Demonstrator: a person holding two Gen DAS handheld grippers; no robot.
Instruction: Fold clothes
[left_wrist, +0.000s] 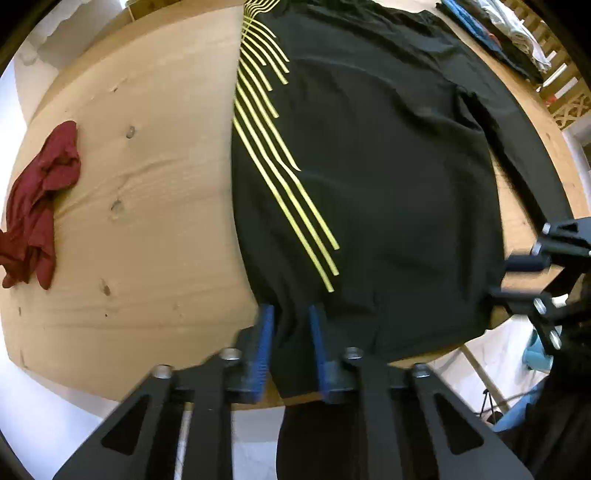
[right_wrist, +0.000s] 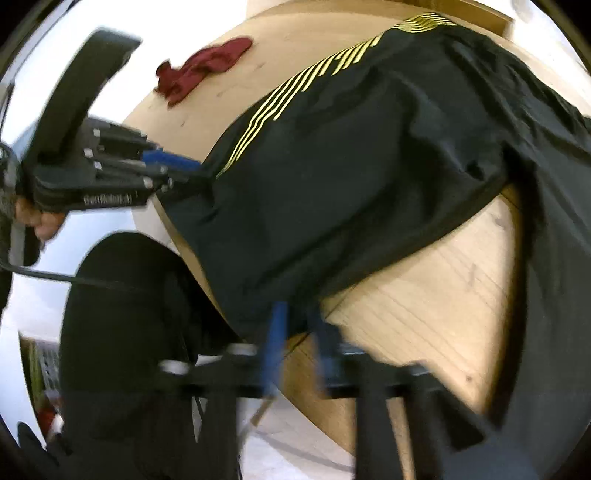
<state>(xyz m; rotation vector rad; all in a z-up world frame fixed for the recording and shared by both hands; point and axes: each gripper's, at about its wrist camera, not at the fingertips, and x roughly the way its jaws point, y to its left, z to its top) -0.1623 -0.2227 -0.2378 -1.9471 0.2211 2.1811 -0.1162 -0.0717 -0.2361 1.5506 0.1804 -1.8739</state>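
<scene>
Wooden desk (left_wrist: 140, 206) carries my black long-sleeved shirt (left_wrist: 369, 177), lengthwise away from me; left gripper (left_wrist: 291, 332) and right gripper (right_wrist: 295, 325) each clench its near hem corners.

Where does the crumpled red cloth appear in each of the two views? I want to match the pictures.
Left wrist view: the red cloth lies at the far left, on the wooden table, apart from the black shirt.
Right wrist view: it lies at the upper left, near the far edge of the table, beyond the left tongs.
Shared landmark: the yellow stripes on the black shirt.
</scene>
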